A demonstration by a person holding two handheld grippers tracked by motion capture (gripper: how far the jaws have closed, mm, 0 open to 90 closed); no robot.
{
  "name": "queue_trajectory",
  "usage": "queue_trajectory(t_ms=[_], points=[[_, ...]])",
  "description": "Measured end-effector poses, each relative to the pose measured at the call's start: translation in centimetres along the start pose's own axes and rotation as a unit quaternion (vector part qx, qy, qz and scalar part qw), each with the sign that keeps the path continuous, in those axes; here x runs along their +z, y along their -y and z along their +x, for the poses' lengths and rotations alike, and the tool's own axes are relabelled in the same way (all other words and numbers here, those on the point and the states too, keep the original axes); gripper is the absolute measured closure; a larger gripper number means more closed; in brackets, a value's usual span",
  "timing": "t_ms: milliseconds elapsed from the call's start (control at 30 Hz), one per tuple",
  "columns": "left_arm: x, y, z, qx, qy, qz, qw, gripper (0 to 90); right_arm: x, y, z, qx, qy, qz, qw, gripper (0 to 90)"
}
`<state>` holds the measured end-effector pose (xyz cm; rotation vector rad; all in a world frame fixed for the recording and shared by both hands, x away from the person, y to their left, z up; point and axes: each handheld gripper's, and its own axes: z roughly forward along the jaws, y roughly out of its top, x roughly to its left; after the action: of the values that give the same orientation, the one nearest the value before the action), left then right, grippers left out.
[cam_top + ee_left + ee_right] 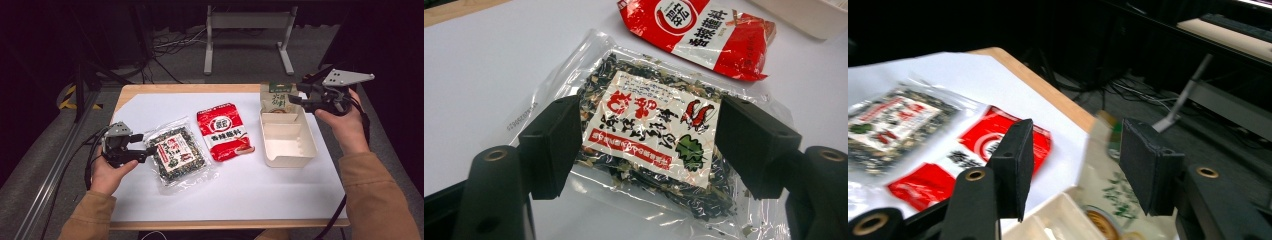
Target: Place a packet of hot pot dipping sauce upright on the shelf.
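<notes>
A clear packet of dark dried flakes (175, 152) with a red and white label lies flat on the white sheet, left of centre. My left gripper (141, 150) is at its left edge, open. In the left gripper view the jaws (651, 135) stand wide on either side of the packet (649, 165) without pressing it. A red packet (223, 131) lies in the middle. A cream and green packet (278, 98) stands in the far end of a white tray (290, 145). My right gripper (295, 98) hovers open just right of it, and the blurred packet (1108, 195) shows between its jaws (1075, 160), apart from both pads.
The white sheet (240, 195) covers most of the wooden table (190, 88). The tray's near compartment holds nothing. The red packet (699, 30) lies just beyond the clear one. Dark floor, cables and a metal stand (247, 40) lie past the far edge.
</notes>
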<state>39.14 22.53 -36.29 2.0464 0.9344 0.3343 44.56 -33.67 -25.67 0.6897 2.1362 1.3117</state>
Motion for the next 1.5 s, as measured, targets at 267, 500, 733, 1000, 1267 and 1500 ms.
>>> queue_trajectory(t_ms=[267, 500, 733, 1000, 1267, 1500], points=[[0.1, -0.6, 0.7, -0.007, 0.004, 0.007, 0.9999, 27.0, 0.1, 0.5, 3.8, 0.014, -0.053, -0.019, 0.9983, 55.4], [-0.1, -0.4, 1.4, -0.013, -0.022, 0.013, 0.9996, 27.7, 0.4, 1.2, 6.7, 0.032, -0.079, -0.016, 0.9963, 53.7], [-0.2, 0.1, 2.4, -0.037, -0.054, 0.014, 0.9978, 27.2, 0.9, 2.3, 8.7, 0.036, -0.116, -0.036, 0.9920, 51.1], [0.3, -0.8, 2.7, -0.045, -0.020, -0.031, 0.9983, 27.0, 1.5, 2.7, 10.0, 0.023, -0.133, -0.027, 0.9905, 48.2], [3.8, -4.6, 1.6, -0.014, -0.025, -0.011, 0.9995, 26.9, 2.0, 3.2, 10.7, 0.017, -0.133, -0.019, 0.9907, 47.0], [7.3, -7.1, 1.9, -0.028, -0.016, -0.011, 0.9994, 26.7, 1.9, 3.9, 10.7, 0.021, -0.133, -0.017, 0.9908, 47.0]])
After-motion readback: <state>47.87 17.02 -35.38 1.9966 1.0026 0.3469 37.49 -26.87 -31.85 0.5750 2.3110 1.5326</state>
